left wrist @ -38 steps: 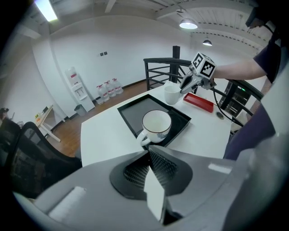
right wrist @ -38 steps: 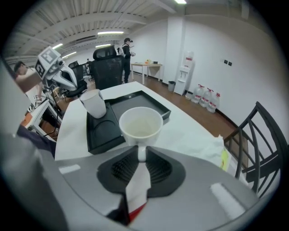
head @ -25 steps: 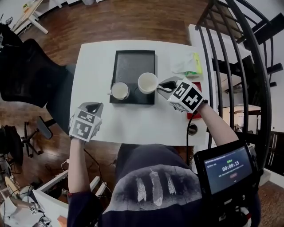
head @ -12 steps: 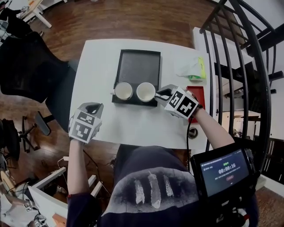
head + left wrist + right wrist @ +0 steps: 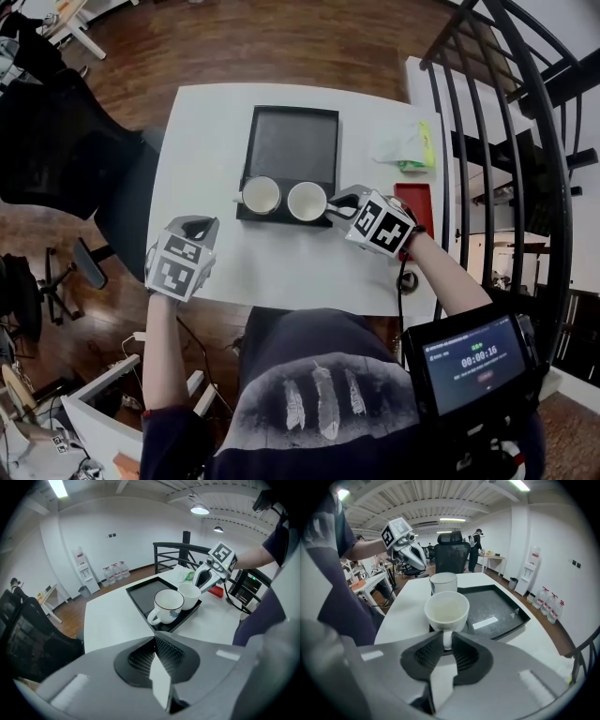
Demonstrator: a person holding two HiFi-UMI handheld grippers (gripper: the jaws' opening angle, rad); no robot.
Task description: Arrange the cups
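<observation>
While the right gripper (image 5: 446, 645) clamps the handle (image 5: 447, 638) of the right cup (image 5: 307, 200), any sideways drift could knock the neighbouring left cup (image 5: 260, 194); left gripper (image 5: 198, 226) closed, empty.

tray (image 5: 292, 141) rear open, cups (image 5: 261, 195) crowd front

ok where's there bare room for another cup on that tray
The far half of the tray, behind both cups, is bare; so is the table left of it. The near edge is crowded: left cup, right cup, the right gripper shut on its handle.
</observation>
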